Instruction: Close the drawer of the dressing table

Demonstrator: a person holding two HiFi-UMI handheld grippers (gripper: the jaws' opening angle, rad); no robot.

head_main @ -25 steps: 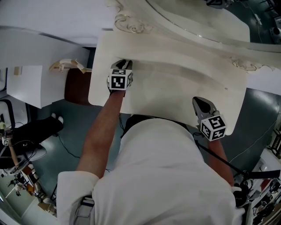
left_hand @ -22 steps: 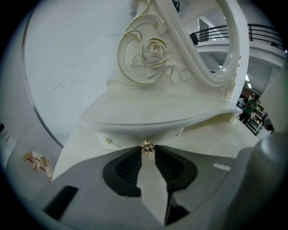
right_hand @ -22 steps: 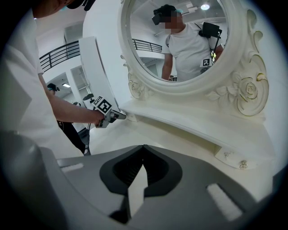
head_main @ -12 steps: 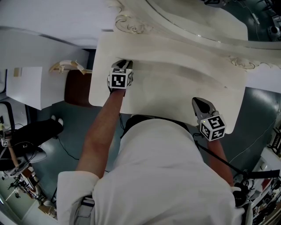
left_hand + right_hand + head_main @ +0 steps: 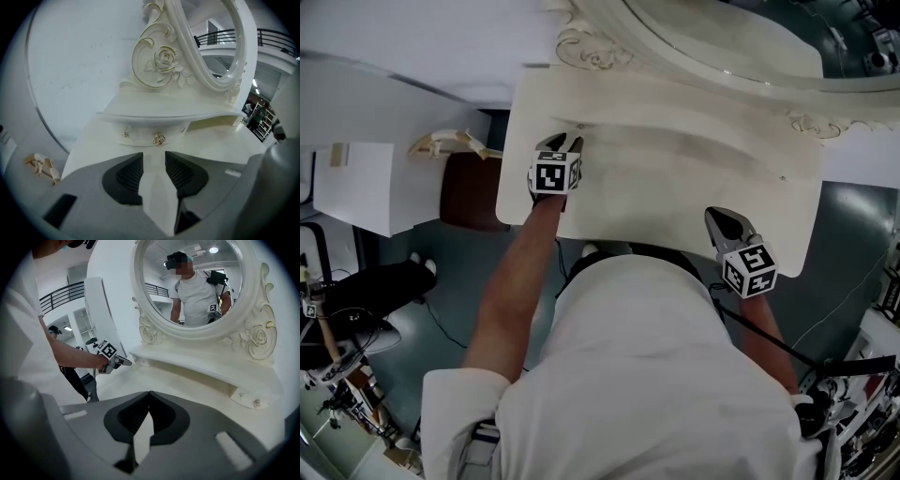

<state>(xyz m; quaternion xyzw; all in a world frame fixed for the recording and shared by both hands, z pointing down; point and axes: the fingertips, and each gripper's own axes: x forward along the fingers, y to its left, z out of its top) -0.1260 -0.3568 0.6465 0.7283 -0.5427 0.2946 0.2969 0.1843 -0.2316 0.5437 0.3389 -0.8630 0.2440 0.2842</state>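
Drawer [image 5: 149,135] is seen under the shelf at the back left of the dressing table [image 5: 675,192], gold knob [image 5: 159,138] just ahead of the left gripper [image 5: 154,157] | left jaws have just been opened, spread, nothing between | right gripper [image 5: 149,395] is held over the front right, jaws pressed together, empty

Tabletop [image 5: 675,178] open across middle; raised shelf [image 5: 164,116], small drawer [image 5: 140,136], mirror frame [image 5: 185,47] wall off far edge.
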